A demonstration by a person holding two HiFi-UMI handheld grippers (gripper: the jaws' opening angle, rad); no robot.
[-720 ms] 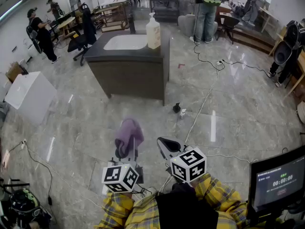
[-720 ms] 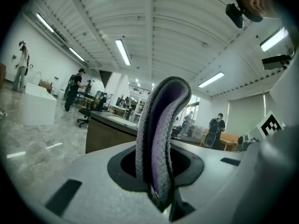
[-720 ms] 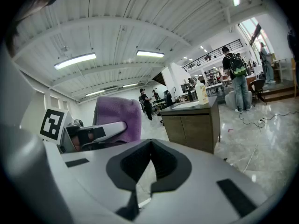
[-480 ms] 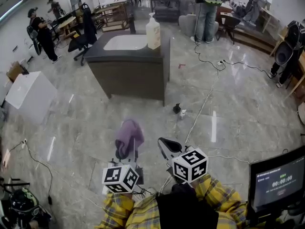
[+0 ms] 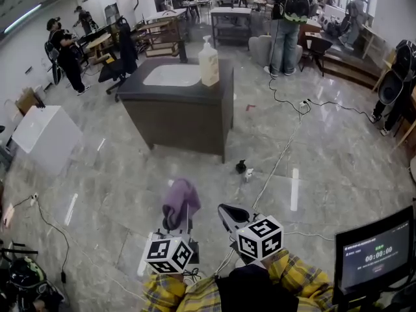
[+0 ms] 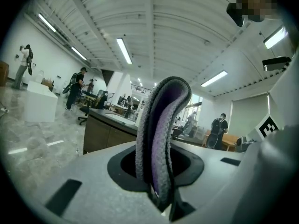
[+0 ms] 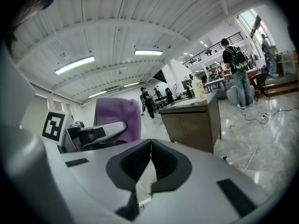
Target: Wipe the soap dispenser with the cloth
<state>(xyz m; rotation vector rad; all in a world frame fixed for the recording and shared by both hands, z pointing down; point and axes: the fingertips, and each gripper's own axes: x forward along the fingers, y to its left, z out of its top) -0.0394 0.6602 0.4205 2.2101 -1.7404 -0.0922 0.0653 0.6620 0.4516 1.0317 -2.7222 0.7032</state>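
Observation:
A cream soap dispenser (image 5: 208, 62) stands on the dark counter (image 5: 170, 83) beside a white sink basin (image 5: 170, 75), far ahead of me; it also shows small in the right gripper view as the soap dispenser (image 7: 200, 90). My left gripper (image 5: 178, 218) is shut on a folded purple cloth (image 5: 181, 197), which stands up between its jaws as the cloth (image 6: 161, 134). My right gripper (image 5: 227, 214) is shut and holds nothing; its jaws meet at the right gripper (image 7: 150, 164). Both grippers are low, close to my body, well short of the counter.
A white box (image 5: 44, 137) stands on the marble floor at left. Cables (image 5: 278, 145) and a small black item (image 5: 241, 166) lie on the floor right of the counter. A monitor (image 5: 376, 255) sits at my lower right. People stand at the back and left.
The view has shifted slightly: the counter and dispenser sit a little lower in the head view. Both grippers stay low in front of me, the cloth still held.

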